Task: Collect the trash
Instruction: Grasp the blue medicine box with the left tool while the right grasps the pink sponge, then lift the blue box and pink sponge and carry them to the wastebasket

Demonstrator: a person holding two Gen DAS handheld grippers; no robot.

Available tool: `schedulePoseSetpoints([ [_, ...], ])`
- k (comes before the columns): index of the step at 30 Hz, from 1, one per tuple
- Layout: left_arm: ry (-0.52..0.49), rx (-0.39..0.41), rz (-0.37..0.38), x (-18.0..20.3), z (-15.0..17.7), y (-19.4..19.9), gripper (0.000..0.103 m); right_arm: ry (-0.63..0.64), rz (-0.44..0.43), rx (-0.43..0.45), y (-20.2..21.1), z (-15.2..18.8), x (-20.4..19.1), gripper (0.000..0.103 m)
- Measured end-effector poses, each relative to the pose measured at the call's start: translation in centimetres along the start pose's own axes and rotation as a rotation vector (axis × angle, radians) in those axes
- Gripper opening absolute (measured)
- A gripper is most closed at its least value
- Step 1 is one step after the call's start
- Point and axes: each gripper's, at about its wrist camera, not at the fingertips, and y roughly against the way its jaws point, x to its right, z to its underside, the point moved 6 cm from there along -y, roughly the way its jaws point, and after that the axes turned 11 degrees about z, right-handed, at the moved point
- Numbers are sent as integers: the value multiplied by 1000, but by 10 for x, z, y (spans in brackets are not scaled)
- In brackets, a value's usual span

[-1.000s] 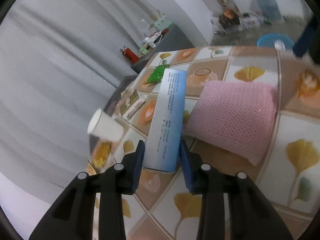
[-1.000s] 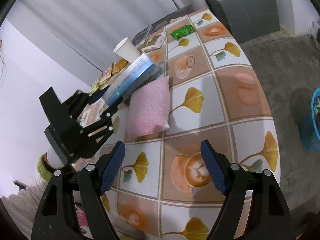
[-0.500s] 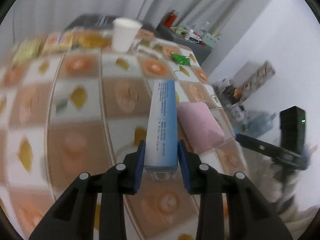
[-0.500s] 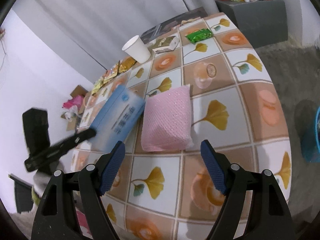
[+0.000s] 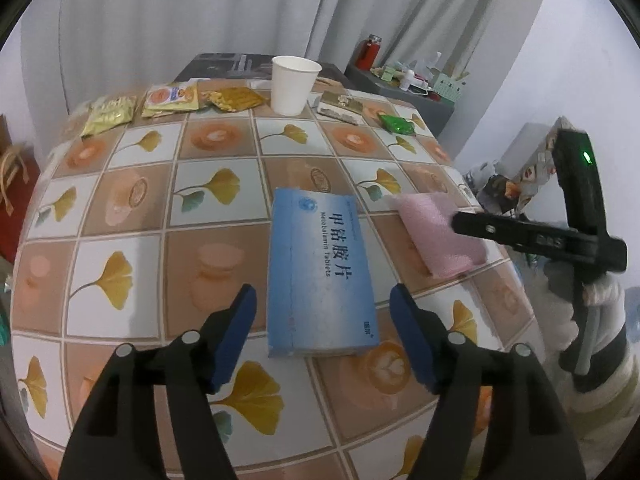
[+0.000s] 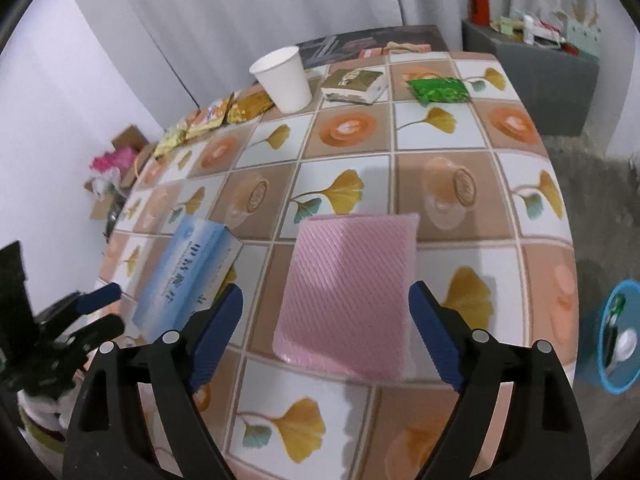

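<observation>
Left gripper [image 5: 320, 322] spread wide, blue medicine box [image 5: 318, 276] flat on the table [image 5: 132, 292] between its fingertips, untouched. Right gripper [image 6: 326, 320] likewise spread, straddling near end of pink sponge [image 6: 348, 292]. Further ahead: paper cup [image 6: 282, 78], green packet [image 6: 438, 90], snack wrappers [image 5: 168, 100]. Off right jaw, blue bin [image 6: 618, 344] on floor.

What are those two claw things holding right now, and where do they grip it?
Nothing. The left gripper is open, with the blue tablet box lying flat on the table between its fingers. The right gripper is open around the pink sponge.
</observation>
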Motion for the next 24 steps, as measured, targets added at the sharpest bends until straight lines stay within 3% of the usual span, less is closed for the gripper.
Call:
schedulePoseSetpoints([
  [4,-19,-5,-14,-2,-4,-8,76,60,75,2,-12,-6,-10,84],
  [7,-55,-6,-65,-3,-9,-16,83,87,132,5,-17,-8,-10,85],
  [11,-93,-49,-72,-2,-13,-32,89,90,179,8,-18,-7,-4,85],
  [17,-140,-116,-96,-1,-12,-53,91,137,198,5,-18,-5,-6,85],
  [24,-118,-149,-129,-11,-16,-64,91,237,146,18,-18,-6,-12,85],
])
